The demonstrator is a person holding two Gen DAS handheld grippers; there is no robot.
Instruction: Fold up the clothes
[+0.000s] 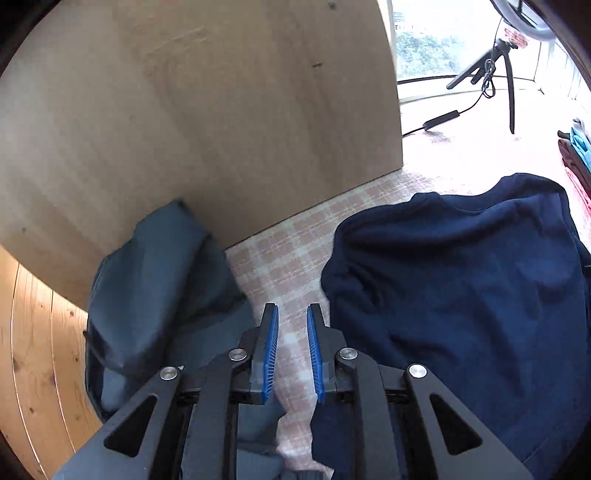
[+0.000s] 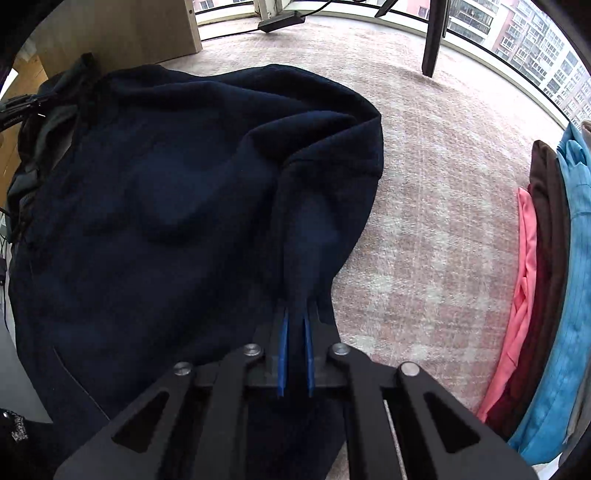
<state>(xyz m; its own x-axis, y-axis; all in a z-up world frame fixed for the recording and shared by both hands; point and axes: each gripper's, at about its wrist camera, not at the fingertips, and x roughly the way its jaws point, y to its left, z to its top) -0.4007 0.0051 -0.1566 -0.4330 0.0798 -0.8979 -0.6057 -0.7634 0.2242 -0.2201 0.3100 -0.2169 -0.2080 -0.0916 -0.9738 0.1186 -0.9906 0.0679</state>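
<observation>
A navy garment point(image 2: 166, 221) lies spread and rumpled on a pink checked carpet point(image 2: 424, 221). My right gripper point(image 2: 295, 314) points down at its right side and is shut on a pinched fold of the navy cloth. In the left wrist view the same navy garment point(image 1: 461, 295) lies to the right of my left gripper point(image 1: 291, 310). That gripper is open, with a narrow gap and only carpet point(image 1: 288, 243) showing between its blue pads. A crumpled grey-blue garment point(image 1: 155, 280) lies just left of it.
A large light wooden panel point(image 1: 203, 110) stands behind the grey-blue garment, with wooden floor point(image 1: 37, 350) to its left. A stack of folded clothes point(image 2: 546, 277) in pink, brown and blue sits at the right. A black stand leg point(image 2: 434, 37) and power adapter point(image 2: 282, 20) are near the window.
</observation>
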